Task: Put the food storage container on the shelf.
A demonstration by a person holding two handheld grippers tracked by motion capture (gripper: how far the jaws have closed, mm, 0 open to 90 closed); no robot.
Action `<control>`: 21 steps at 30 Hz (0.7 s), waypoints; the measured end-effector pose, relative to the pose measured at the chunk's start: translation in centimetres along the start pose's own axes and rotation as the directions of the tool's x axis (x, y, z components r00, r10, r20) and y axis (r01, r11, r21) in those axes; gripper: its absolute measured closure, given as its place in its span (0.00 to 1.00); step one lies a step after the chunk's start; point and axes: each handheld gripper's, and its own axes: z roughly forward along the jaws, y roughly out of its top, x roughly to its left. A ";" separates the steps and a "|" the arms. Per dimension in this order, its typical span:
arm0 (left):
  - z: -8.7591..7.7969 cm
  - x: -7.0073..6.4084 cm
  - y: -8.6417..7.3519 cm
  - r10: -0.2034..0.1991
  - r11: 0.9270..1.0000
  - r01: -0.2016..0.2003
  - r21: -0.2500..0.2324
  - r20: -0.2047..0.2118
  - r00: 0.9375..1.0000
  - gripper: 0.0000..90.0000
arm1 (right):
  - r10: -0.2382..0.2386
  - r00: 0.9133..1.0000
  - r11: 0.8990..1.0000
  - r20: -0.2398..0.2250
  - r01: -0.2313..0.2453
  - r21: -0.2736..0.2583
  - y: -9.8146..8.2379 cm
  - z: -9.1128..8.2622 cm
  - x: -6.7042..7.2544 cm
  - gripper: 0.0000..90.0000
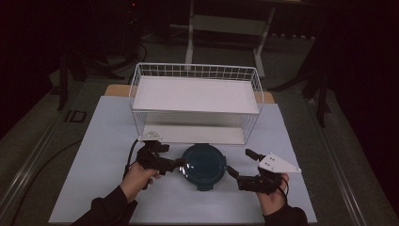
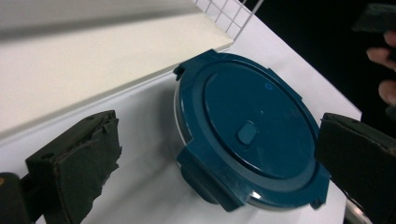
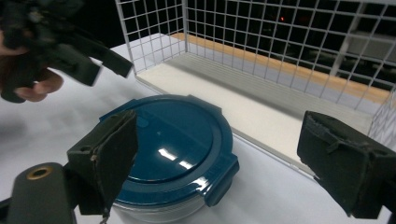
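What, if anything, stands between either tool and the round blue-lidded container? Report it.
Nothing visible does. The left tool and right tool flank the container, both open, with bare white table between. The wire rack stands behind it.

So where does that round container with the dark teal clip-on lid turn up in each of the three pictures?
High view: the round container with the dark teal clip-on lid sits low centre, between both grippers.
Left gripper view: centre right, between the black jaws.
Right gripper view: lower centre left, beside the near jaw.
Shared landmark: the white wire rack just behind it.
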 end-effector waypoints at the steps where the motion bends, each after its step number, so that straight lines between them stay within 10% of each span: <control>1: 0.2 0.2 0.1 -0.025 1.000 0.025 0.016 0.015 1.000 0.01 | -0.015 1.000 1.000 0.007 0.015 0.003 0.0 0.0 0.2 0.14; 6: 1.1 1.1 -0.1 -0.147 0.987 0.144 0.076 0.031 0.989 0.01 | 0.028 0.999 0.999 0.019 -0.029 0.030 -0.1 0.3 0.4 0.12; 10: 1.5 1.8 -0.4 -0.255 0.960 0.246 0.131 0.057 0.965 0.01 | 0.027 1.000 0.999 0.008 -0.028 0.047 -0.2 0.6 0.5 0.12; 15: 1.6 2.8 -0.7 -0.378 0.917 0.360 0.173 0.086 0.922 0.08 | 0.017 1.000 0.998 -0.020 -0.016 0.064 -0.3 0.8 0.8 0.12; 21: 2.0 3.3 -1.0 -0.454 0.875 0.421 0.241 0.101 0.885 0.22 | 0.024 0.999 0.997 -0.033 -0.022 0.075 -0.3 1.0 0.8 0.12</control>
